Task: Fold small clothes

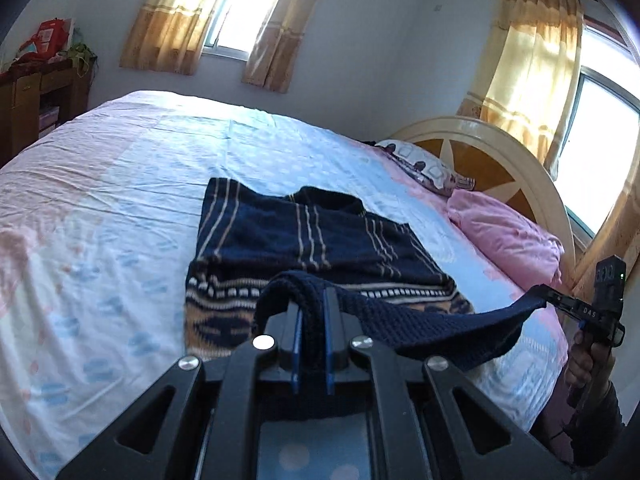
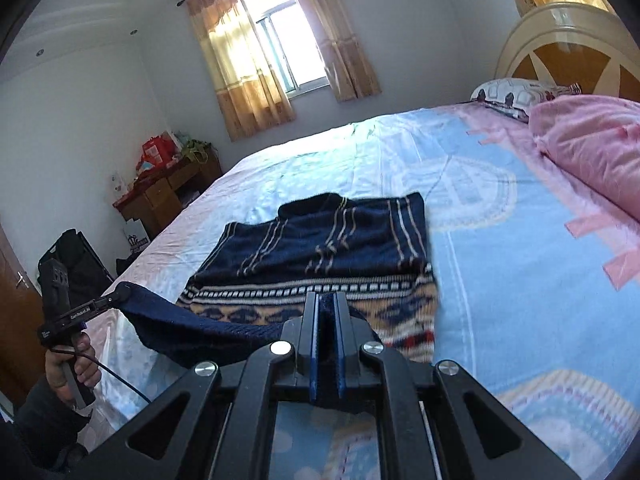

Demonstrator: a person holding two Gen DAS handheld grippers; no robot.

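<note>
A navy knitted sweater with tan stripes and a patterned band lies on the bed, sleeves folded in; it also shows in the right wrist view. My left gripper is shut on the sweater's ribbed navy hem, lifted above the bed. My right gripper is shut on the other end of the same hem. The hem hangs stretched between both grippers. The right gripper also shows in the left wrist view, and the left gripper shows in the right wrist view.
The bed sheet is pale blue and pink. A pink quilt and a patterned pillow lie by the headboard. A wooden cabinet stands beyond the bed's far side.
</note>
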